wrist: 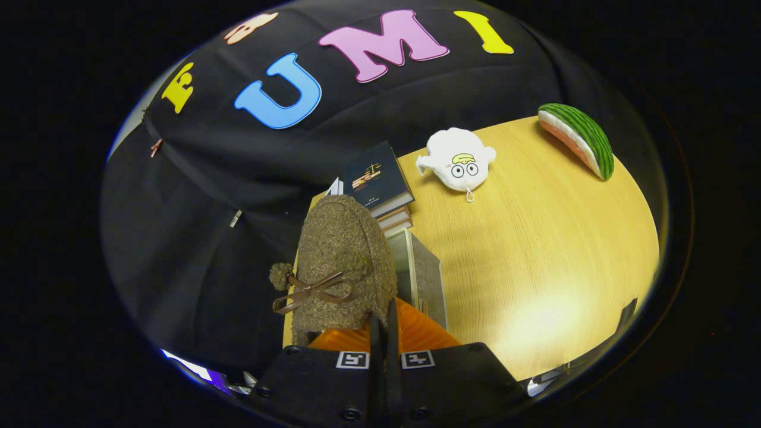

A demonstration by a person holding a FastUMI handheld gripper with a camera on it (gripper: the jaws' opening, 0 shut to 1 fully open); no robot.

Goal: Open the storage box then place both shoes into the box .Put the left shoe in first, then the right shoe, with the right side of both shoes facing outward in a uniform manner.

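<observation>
A brown fuzzy shoe (342, 249) with a brown ribbon bow (309, 292) and a pompom hangs just ahead of my fingers, toe pointing away. My gripper (383, 333) is shut on the shoe's heel rim, with the fingers nearly touching. Right of the shoe and below it stands the grey storage box (429, 280), partly hidden by the shoe. A pale inner face of the box shows beside the shoe; I cannot tell how far it stands open.
A stack of books (380, 181) with a dark cover on top lies beyond the box on the wooden table (535, 249). A white plush toy (458, 159) and a watermelon-slice plush (579, 138) sit farther back. The black cloth wall rises behind and beside the shoe.
</observation>
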